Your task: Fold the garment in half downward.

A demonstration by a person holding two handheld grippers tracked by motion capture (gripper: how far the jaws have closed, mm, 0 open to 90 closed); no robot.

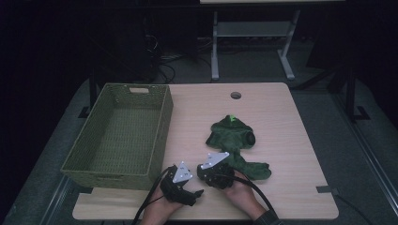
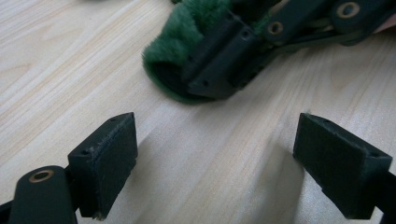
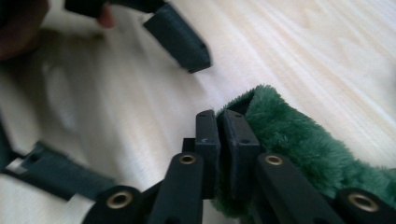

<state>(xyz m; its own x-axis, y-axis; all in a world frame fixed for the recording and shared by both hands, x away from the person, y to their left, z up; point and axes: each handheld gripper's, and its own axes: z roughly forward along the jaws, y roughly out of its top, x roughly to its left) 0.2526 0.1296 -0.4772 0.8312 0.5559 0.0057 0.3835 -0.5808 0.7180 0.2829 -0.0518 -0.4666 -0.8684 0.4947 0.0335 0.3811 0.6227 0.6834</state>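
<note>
A dark green fleece garment (image 1: 232,136) lies crumpled on the wooden table (image 1: 281,122), right of centre. My right gripper (image 1: 217,174) sits at its near-left end, shut on the fleece's edge (image 3: 299,144); in the right gripper view the two pads (image 3: 219,126) meet with green pile caught between them. The left gripper view shows the same pinch (image 2: 219,60) on the fleece (image 2: 187,28) from the side. My left gripper (image 1: 195,193) rests just left of it near the front edge, open (image 2: 215,158) over bare wood with nothing between its pads.
A woven green basket (image 1: 164,126) stands along the table's left side, with nothing in it. A round cable hole (image 1: 235,95) sits near the far edge. Bare wood lies to the right of the fleece. Both hands come in at the front edge.
</note>
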